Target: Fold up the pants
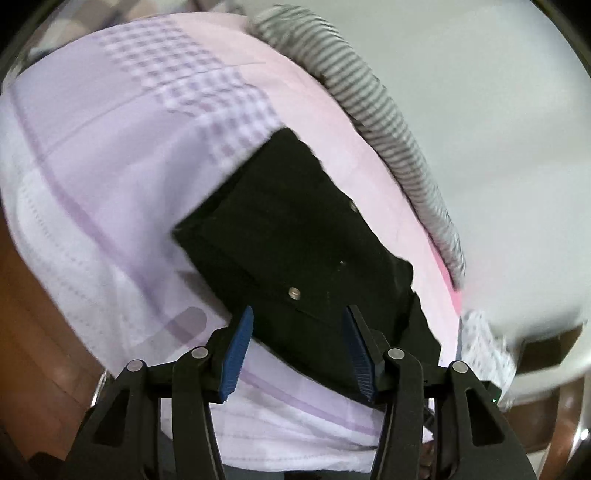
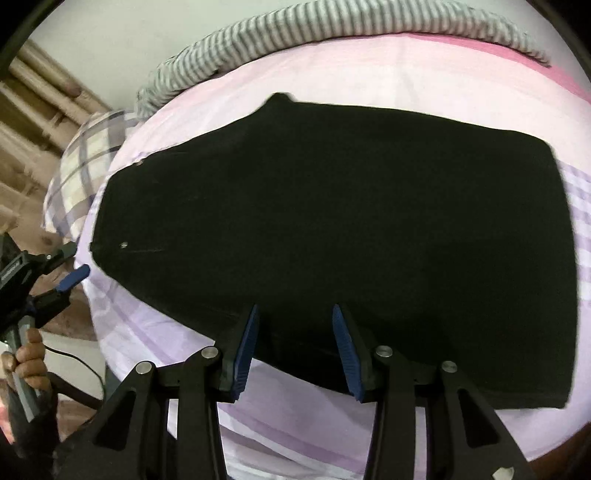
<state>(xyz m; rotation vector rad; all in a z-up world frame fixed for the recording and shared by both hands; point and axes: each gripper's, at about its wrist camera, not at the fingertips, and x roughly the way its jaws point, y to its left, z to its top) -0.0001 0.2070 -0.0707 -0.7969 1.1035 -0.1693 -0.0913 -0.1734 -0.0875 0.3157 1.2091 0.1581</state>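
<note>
- Two handheld grippers over one pair of black folded pants point(image 2: 332, 236), which lies flat in a wide block on a pink and lilac patterned bedsheet point(image 2: 295, 417).
- The left gripper point(image 1: 299, 317) has its blue ribbed pads point(image 1: 236, 354) spread apart over the end of the pants with the small metal button point(image 1: 293, 292). Nothing is pinched between them, as far as I can see.
- The right gripper point(image 2: 293, 314) hangs over the near edge of the pants with its jaws apart, no cloth clamped.
- From the right wrist view you can spot the left gripper off to the side, a person's hand point(image 2: 27, 360) wrapped round its handle.
- A grey-and-white striped blanket point(image 2: 332, 26) runs along the far edge of the bed, with a plaid pillow point(image 2: 79, 173) beside it.
</note>
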